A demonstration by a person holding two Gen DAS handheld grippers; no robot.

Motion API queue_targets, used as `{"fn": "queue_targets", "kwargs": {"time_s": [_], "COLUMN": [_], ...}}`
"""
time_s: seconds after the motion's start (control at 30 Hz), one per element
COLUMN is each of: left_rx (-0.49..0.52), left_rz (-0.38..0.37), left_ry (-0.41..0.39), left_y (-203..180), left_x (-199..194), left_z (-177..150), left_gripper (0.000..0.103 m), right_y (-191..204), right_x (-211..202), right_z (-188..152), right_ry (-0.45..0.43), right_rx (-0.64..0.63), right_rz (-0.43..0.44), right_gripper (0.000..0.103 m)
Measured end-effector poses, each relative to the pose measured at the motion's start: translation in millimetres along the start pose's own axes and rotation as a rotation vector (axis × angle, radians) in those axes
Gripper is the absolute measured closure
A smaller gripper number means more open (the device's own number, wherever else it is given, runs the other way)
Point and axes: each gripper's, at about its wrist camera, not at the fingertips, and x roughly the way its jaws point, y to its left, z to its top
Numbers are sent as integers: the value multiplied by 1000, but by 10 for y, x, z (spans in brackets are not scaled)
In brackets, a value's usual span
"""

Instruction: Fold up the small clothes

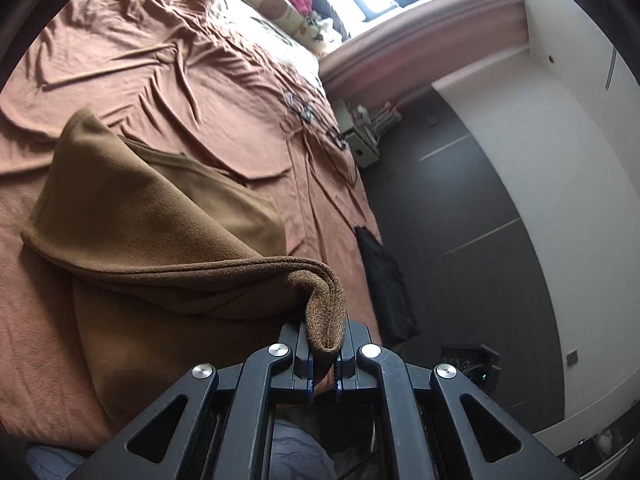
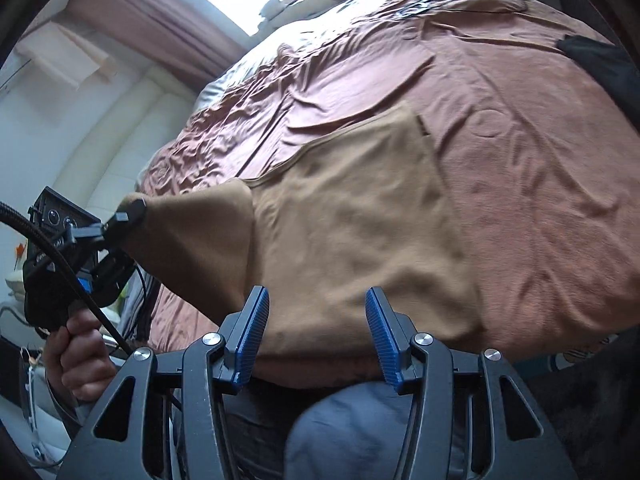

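folding barely begun — left tool [image 1: 323, 354] pinches brown garment's [image 1: 160, 232] corner, lifted off the bed [image 1: 180, 92]; right tool [image 2: 316, 326] gapes wide, empty — most folds remain

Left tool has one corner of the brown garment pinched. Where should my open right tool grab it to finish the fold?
Likely the brown garment near edge, lying flat just beyond the right tool. Approach low from the bedside; the left tool lifts the opposite corner, keeping that hem taut.
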Motion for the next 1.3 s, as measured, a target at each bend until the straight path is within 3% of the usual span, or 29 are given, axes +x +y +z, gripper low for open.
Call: {"fn": "queue_targets", "kwargs": {"time_s": [0.37,0.47,0.5,0.53,0.57,0.6,0.63,0.9,1.3], "left_rx": [37,40,28,16,8,6,6,-50,-216], "left_rz": [30,64,64,54,46,54,66,170,242], "left_ry": [180,243,268,277,277,265,247,157,139], "left_y": [-175,-167,-137,-110,-85,-55,-27,354,1081], "left_x": [807,1029,1099,1123,1114,1084,1040,680,629], "left_z": [-305,-371,-390,-391,-396,-390,-378,-177,-17], "left_gripper": [97,89,79,62,52,34,25,23,24], "right_y": [-311,-389,-415,-425,-429,-431,-424,-337,-161], "right_x": [-143,-97,-67,-57,-47,-23,-17,182,539], "right_z": [-72,-67,-42,-39,-36,-34,-31,23,111], "right_ry": [35,56,63,70,77,81,85,117,143], "right_rx": [29,41,43,40,37,36,34,-12,-96], "right_rz": [-12,-16,-17,-18,-15,-10,-5,7,-48], "right_gripper": [55,55,55,55,55,55,55,55,55]}}
